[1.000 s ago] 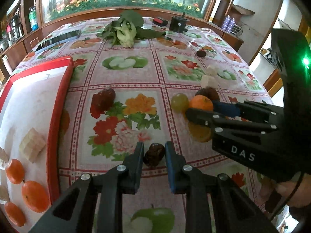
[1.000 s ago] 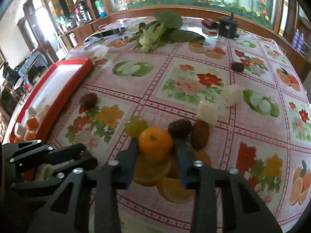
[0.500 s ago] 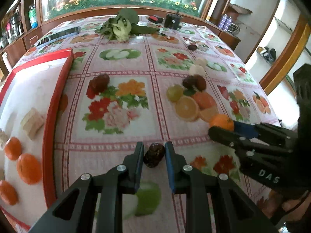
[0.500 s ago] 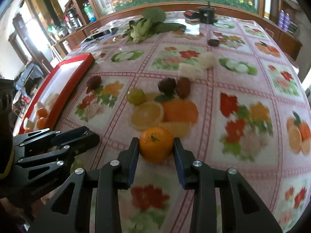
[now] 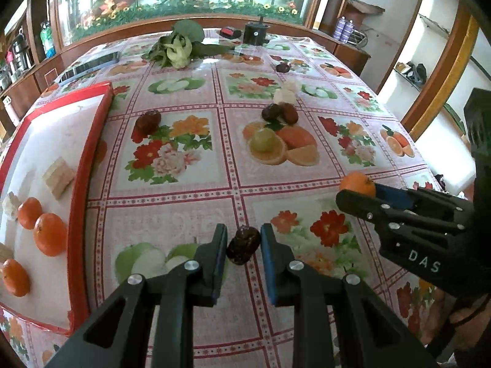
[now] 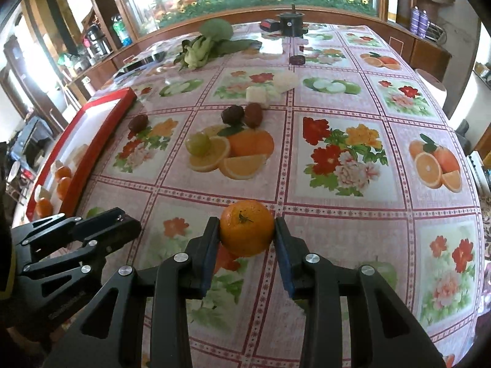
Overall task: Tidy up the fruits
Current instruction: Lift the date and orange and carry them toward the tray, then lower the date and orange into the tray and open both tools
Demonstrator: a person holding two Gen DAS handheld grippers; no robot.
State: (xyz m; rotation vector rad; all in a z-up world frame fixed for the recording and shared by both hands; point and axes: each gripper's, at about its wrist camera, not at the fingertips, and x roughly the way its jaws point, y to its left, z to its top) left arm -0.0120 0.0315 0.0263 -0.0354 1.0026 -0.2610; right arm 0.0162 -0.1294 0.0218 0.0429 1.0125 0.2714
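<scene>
My left gripper (image 5: 244, 245) is shut on a dark brown date (image 5: 243, 244) and holds it above the table's near edge. My right gripper (image 6: 247, 228) is shut on an orange tangerine (image 6: 247, 228); it also shows in the left wrist view (image 5: 357, 184). A red-rimmed white tray (image 5: 76, 214) at the left holds several tangerines (image 5: 49, 234) and pale blocks (image 5: 58, 178). On the cloth lie a green grape (image 5: 262, 139), two dates (image 5: 279, 113) and another date (image 5: 148, 121).
Fruit-print tablecloth (image 5: 184, 208) covers the table. White cubes (image 5: 285, 93), a far date (image 5: 282, 67), leafy greens (image 5: 178, 47), a black pot (image 5: 255, 32) and a tablet (image 5: 89, 67) sit at the back. Table edge drops off at right.
Both grippers pulled back toward the near edge and rose, each carrying its fruit; the tangerine left the group by the grape.
</scene>
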